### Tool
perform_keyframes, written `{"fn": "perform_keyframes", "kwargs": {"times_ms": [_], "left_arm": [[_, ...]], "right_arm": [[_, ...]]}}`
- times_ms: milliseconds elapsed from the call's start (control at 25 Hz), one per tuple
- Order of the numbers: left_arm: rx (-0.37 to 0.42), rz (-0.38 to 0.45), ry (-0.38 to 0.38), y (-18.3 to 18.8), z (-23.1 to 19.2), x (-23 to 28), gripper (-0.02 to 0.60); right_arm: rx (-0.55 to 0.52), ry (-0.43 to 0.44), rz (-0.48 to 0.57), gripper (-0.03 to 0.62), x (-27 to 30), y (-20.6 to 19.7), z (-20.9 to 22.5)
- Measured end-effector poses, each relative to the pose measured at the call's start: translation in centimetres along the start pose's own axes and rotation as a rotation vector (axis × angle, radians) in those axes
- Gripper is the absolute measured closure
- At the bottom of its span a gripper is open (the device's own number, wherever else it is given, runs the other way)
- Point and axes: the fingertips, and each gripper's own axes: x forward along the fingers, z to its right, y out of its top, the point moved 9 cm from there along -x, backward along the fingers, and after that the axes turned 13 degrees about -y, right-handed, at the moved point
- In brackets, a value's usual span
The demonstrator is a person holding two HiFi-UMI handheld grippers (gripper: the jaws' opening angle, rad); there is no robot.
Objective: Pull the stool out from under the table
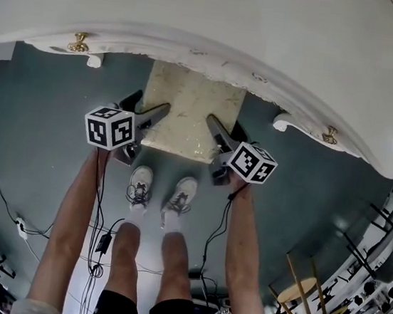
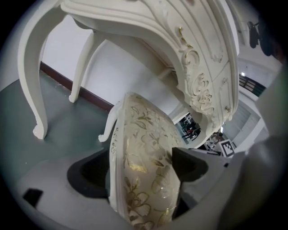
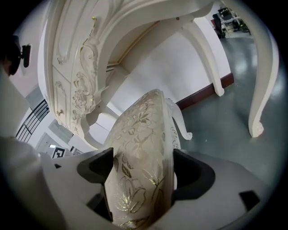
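A grey-green floor point(image 1: 44, 111) runs under a white carved desk point(image 1: 200, 17) that fills the far side of the head view. Brass knobs point(image 1: 78, 44) sit on its scalloped front edge. In the left gripper view the desk's curved legs point(image 2: 33, 90) stand on the floor before a white wall point(image 2: 117, 72) with a dark red skirting point(image 2: 63, 81). Cables point(image 1: 99, 240) trail over the floor near the person's shoes point(image 1: 140, 183). Racks and clutter stand at the near right.

The stool point(image 1: 188, 112) stands in the desk's knee gap. Its far part is under the desk top, and its near part juts out towards the person's feet.

The left gripper point(image 1: 148, 105) is at the seat's left edge and the right gripper point(image 1: 224, 124) at its right edge, both near the seat's near corners. Each one's fingers are spread wide, one above and one below the seat. In the left gripper view point(image 2: 139, 164) the seat's rim lies between the dark fingers point(image 2: 191, 164) and fills nearly all the gap. The right gripper view point(image 3: 143, 165) shows the same between its own fingers point(image 3: 92, 166). No squeeze on the cushion shows in either view.

The seat is a padded rectangle in cream cloth with a gold pattern of leaves and flowers. It is glossy, as if under a clear cover. A slim white scrolled leg point(image 3: 180, 121) curves down from its far end to the floor.
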Motion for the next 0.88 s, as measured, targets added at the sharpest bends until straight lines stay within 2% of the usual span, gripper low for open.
{"fn": "perform_keyframes", "kwargs": {"times_ms": [200,400,600,880], "left_arm": [[-0.03,-0.017,-0.074,0.1,-0.6,0.7,0.161],[-0.026,0.001,-0.124,-0.1,-1.0,1.2,0.161],[-0.021,0.007,-0.126,-0.1,-1.0,1.3,0.161],[0.006,-0.014,-0.088,0.0,-0.7,1.2,0.164]], "right_arm": [[-0.002,0.015,-0.013,0.194,0.2,0.2,0.1],[-0.007,0.025,-0.027,0.194,0.4,0.2,0.1],[-0.012,0.015,-0.03,0.194,0.4,0.3,0.2],[-0.021,-0.002,-0.017,0.194,0.4,0.1,0.2]]}}
